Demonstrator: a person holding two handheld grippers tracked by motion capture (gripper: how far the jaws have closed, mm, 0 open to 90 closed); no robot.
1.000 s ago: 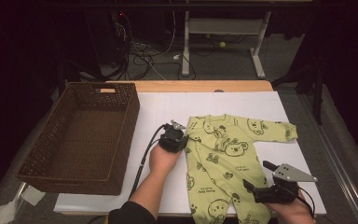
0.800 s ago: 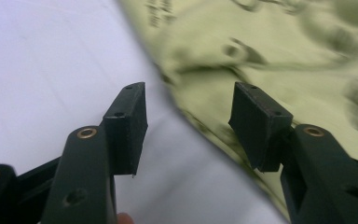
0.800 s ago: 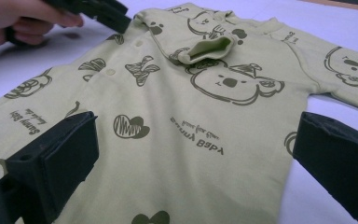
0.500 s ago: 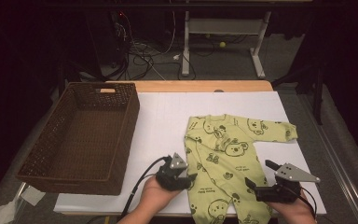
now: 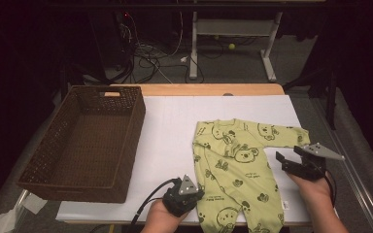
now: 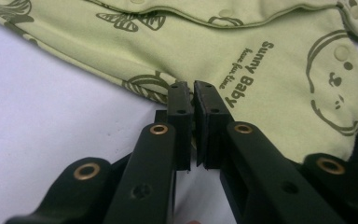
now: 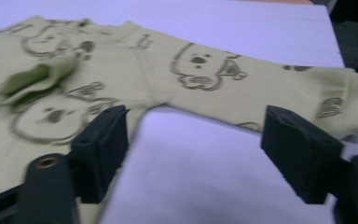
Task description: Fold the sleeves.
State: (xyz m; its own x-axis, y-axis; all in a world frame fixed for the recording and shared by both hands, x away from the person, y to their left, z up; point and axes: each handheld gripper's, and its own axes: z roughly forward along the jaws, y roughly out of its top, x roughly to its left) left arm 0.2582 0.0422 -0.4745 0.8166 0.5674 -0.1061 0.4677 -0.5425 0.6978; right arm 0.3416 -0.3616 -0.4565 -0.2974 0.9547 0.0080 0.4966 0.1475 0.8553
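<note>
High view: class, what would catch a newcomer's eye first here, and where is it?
The green baby suit with bear prints, spread flat on the white table right of centre. Next, the dark wicker basket on the table's left side. At the near edge the left gripper pinches the suit's hem, while the right gripper hovers open by the sleeve.

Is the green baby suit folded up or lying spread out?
Mostly spread out. The baby suit lies flat on the white table, one sleeve stretched sideways and both legs extended, the other sleeve folded across its chest.

Green bear-print baby romper, spread flat, table's right half
</note>
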